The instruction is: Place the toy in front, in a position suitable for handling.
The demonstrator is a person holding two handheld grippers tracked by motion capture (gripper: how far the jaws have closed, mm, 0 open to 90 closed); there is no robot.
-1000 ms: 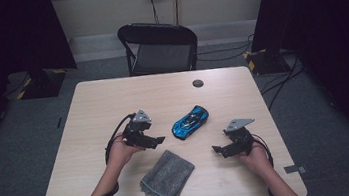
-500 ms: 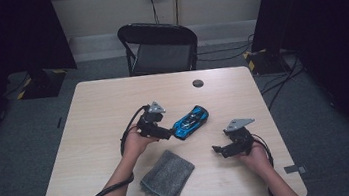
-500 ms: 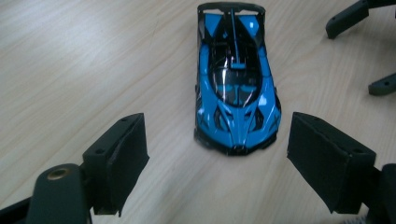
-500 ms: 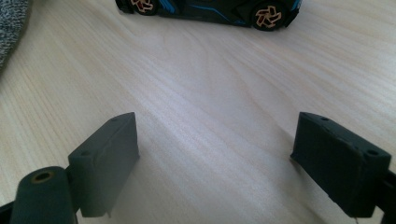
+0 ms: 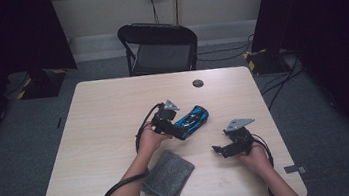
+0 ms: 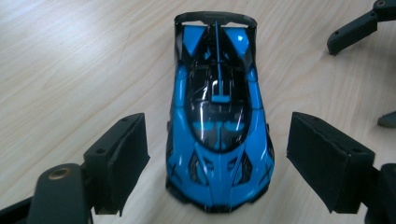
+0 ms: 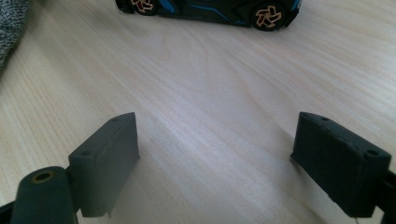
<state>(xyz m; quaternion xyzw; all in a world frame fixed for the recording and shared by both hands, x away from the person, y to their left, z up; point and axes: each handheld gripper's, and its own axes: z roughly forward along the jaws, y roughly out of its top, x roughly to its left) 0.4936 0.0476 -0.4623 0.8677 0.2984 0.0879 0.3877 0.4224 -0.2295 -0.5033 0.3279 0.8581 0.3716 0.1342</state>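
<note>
Pale wood table [image 5: 106, 136] in a dim room, folding chair [image 5: 161, 49] at the far side. L gripper [image 6: 217, 161]: jaws spread wide, holding nothing, pads [image 6: 119, 158] standing either side of the car [image 6: 218, 116] w/ clear gaps on both sides, no contact yet. Car's long axis runs straight out along the gripper's own line, near end sitting between the pads, spoiler end away. So the jaws straddle its width, not its length; closing in should pinch the flanks. In the high view the L gripper [image 5: 178, 126] is right at the car [image 5: 193, 120], mid-table. R gripper [image 7: 224, 163] also wide open, empty, bare table between its pads; car [image 7: 210, 8] lies well ahead of it, side-on. L hand clearly nearer, so I'd judge the grab is L's. Grey cloth [image 5: 168, 175] lies near the front edge, apart from both.
</note>
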